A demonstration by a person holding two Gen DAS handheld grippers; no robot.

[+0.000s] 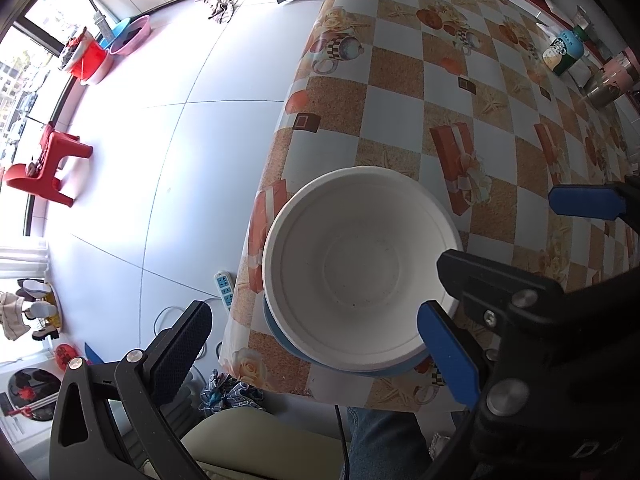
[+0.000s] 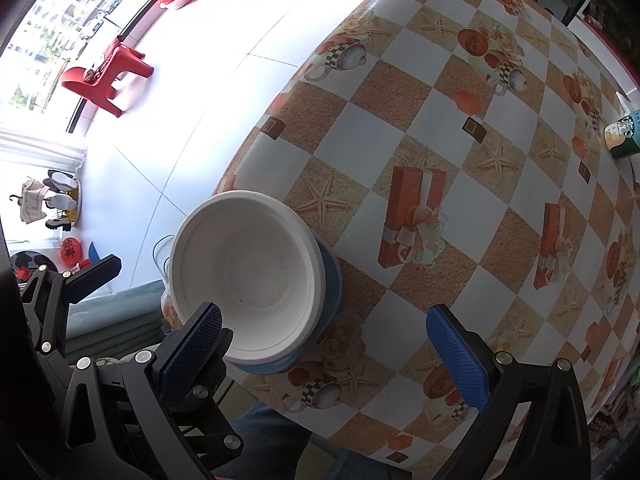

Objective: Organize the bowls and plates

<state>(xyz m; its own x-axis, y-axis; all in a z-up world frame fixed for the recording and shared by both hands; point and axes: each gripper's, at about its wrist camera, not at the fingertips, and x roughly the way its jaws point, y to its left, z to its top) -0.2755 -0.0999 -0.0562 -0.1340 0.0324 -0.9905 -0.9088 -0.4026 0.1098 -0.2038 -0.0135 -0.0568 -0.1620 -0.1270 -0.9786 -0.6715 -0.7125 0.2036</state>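
1. A white bowl (image 1: 362,268) sits nested on a blue plate (image 1: 280,332), both at the near left corner of the table (image 1: 400,92), close to its edge
2. The left gripper (image 1: 316,340) is spread wide around the bowl, gripping nothing
3. The right gripper (image 2: 332,340) is also spread, one finger (image 2: 200,328) over the bowl's near rim
4. Risk, as I judge it: a nudge leftward could tip the stack off the edge
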